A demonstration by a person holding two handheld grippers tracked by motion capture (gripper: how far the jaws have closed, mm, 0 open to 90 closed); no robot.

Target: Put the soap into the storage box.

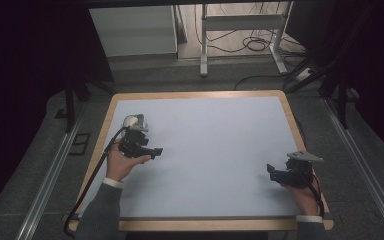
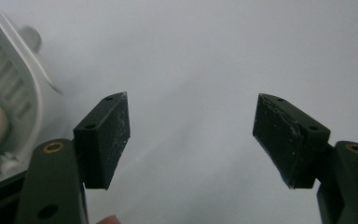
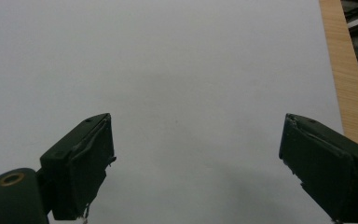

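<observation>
- Patience is paying here: we are treating the small white device point(image 1: 134, 121) at the left-centre of the high view as the thing to pick up, and it is lying on the pale mat point(image 1: 215, 150) just beyond the left gripper point(image 1: 147, 151).
- In the left gripper view we are seeing that same device point(image 2: 14, 93) at the left edge of the frame, outside the jaws rather than between them, so we are judging that the gripper needs turning toward it before any closing.
- We are keeping the left gripper point(image 2: 191, 135) released, jaws standing wide apart with bare mat between them.
- We are advising a low, level approach so that both pads meet the device's ribbed white casing squarely; its rounded corner looks likely to slip from a slanted grip.
- The left hand point(image 1: 122, 165) is resting near the left rim of the table point(image 1: 105, 125), wrist bent, gripper pointing toward frame right.
- The right gripper point(image 1: 275, 172) is sitting at the lower right of the high view, well apart from the device.
- In its own view the right gripper point(image 3: 196, 168) is likewise released and empty, with the wooden table edge point(image 3: 345, 70) at the upper right.
</observation>
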